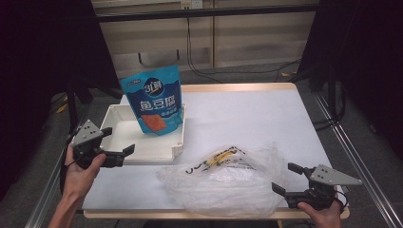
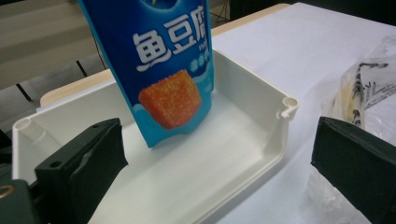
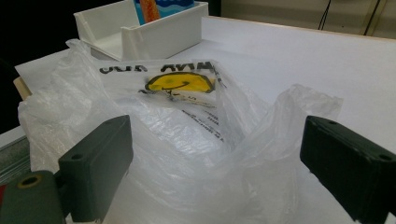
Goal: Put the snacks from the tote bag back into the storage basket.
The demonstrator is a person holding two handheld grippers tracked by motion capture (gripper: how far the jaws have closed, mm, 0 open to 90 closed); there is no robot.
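Note:
A blue snack pouch with an orange square printed on it stands tilted in a white tray at the table's left. My left gripper is open at the tray's near left corner, with nothing between its jaws. A crumpled clear plastic bag with a yellow smiley face print lies at the front of the table. Just right of that bag, my right gripper is open, its jaws reaching over the bag's edge without closing on it.
The white table top has a wooden edge. The tray stands beyond the bag in the right gripper view. Black curtains hang at both sides, cables lie on the floor behind, and a metal rail runs along the right.

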